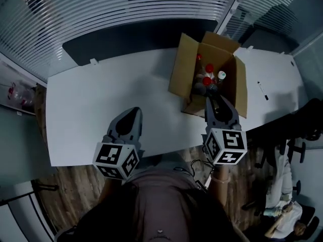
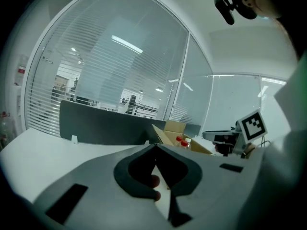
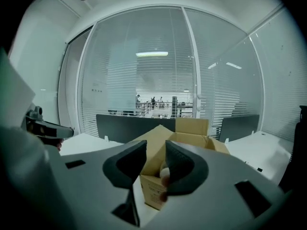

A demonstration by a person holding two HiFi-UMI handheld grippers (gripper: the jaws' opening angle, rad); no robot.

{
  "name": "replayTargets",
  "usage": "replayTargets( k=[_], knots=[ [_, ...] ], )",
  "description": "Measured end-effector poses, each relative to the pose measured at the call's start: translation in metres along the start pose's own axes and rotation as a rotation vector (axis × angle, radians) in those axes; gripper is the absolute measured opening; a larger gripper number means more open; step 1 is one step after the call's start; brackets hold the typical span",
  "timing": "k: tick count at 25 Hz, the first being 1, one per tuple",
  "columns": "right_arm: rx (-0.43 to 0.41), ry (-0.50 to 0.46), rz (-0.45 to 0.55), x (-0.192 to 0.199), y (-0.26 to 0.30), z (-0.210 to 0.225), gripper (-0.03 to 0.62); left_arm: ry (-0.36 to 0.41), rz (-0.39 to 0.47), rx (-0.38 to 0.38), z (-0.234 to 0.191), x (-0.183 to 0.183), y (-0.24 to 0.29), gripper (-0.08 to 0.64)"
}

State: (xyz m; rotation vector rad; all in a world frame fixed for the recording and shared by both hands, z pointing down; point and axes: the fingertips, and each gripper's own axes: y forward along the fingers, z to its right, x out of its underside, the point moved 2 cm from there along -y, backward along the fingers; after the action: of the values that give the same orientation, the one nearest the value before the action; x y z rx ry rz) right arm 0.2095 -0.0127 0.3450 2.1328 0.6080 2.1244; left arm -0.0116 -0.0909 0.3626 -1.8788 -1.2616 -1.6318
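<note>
The right hand-held gripper (image 3: 156, 146) sits slightly open just short of the cardboard box (image 1: 180, 67) of bottles (image 1: 207, 80) dead ahead, the left hand-held gripper (image 2: 156, 146) is clenched empty, and coming in low could probably shove the box.

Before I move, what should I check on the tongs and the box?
1. Box flaps open: ok.
2. Bottles upright inside, caps up: ok.
3. Right tongs open, pointed at the box: ok.
4. Left tongs shut, empty, over the table: ok.
5. Gap between right tongs and box front: cannot tell.
</note>
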Motion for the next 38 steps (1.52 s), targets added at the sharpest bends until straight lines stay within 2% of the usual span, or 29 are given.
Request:
replayTargets(
  k=[14,21,31,38],
  knots=[
    [-0.063,-0.086,-0.141,0.012,0.077,0.036,0.144,-0.024,0.003,-0.123,-0.008,-0.012,0.032,0.009],
    [-0.141,-0.086,-0.222,0.032,0.102,0.044,0.176,-0.026,-0.011,-0.147,-0.001,-0.012,0.053,0.009],
    [-0.251,-0.111,-0.380,0.062,0.124,0.044,0.181,-0.033,-0.030,-0.195,0.011,-0.007,0.070,0.009],
    [-0.270,-0.098,-0.403,0.068,0.128,0.048,0.179,-0.042,-0.027,-0.248,0.017,-0.001,0.068,0.009]
  ],
)
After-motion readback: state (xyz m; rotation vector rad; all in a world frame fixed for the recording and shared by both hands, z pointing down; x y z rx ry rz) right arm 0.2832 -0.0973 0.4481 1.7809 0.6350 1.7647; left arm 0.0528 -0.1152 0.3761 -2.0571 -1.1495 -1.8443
